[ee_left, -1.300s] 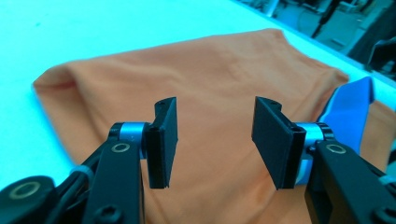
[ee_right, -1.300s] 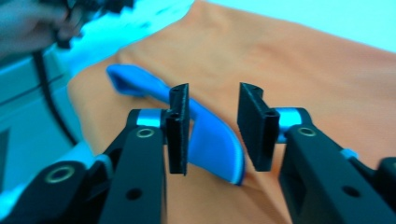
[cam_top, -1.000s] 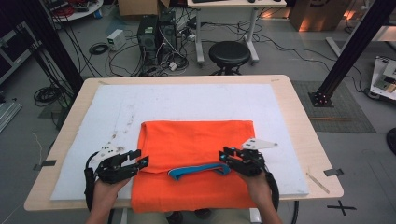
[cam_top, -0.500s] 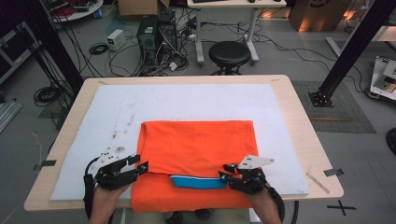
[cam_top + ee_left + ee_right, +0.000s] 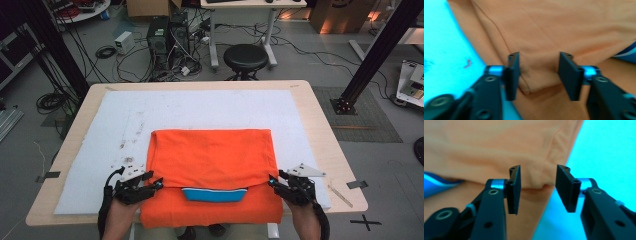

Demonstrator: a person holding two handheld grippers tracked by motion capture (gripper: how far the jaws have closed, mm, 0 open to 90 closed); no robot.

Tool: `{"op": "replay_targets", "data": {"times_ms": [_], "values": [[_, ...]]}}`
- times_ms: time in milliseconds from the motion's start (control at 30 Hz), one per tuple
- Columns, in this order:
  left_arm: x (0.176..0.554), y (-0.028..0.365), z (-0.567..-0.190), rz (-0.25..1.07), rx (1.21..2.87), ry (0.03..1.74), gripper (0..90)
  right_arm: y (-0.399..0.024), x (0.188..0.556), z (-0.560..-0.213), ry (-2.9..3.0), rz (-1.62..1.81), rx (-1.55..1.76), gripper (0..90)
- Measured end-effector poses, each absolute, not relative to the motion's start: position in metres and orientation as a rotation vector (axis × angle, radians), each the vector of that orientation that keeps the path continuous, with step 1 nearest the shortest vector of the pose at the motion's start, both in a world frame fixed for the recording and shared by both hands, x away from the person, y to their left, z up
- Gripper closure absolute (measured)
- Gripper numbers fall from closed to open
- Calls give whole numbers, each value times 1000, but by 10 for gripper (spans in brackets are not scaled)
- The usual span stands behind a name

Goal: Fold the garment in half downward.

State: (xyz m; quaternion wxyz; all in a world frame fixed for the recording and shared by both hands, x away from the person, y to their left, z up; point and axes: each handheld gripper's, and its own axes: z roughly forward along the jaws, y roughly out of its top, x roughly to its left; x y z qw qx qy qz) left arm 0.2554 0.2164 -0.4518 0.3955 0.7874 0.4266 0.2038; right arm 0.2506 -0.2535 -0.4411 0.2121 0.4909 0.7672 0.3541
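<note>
**Orange shirt half folded, both grippers poised at its fold corners**

Orange knit fabric, a folded shirt (image 5: 212, 172) with a blue collar band (image 5: 214, 194), lies on the white padded mat (image 5: 200, 107) at the near edge of the light wooden table (image 5: 327, 135), toward six o'clock in the high view. Its long axis runs from nine to three o'clock, parallel to the near table edge; the collar peeks out from under the folded-over layer and faces six o'clock.

At roughly seven o'clock the left gripper (image 5: 539, 75) stands with its jaws apart, straddling the fold corner (image 5: 526, 90) without pressing it; they have just been closing. At five o'clock the right gripper (image 5: 537, 188) is likewise apart around the opposite corner, cloth between the pads but not pinched; its jaws have just been opening.

Risks, as I judge them: a pinch may catch a single layer (the corners are stacked, thin and soft), so the fold would peel open when lifted. If one side grips before the other, the shirt could skew on the mat. Pads set this near the edge may also slip off the cloth entirely.
</note>
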Motion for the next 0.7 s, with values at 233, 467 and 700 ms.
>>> {"op": "replay_targets", "data": {"times_ms": [233,467,700], "values": [[257,224,-450,532,1993,1039,852,-245,266,-444,2236,872,1293,807],[254,238,-435,445,1886,1006,856,-249,264,-432,2244,954,1279,848],[245,246,-427,400,1874,951,856,-260,247,-418,2236,1033,1236,848]]}}
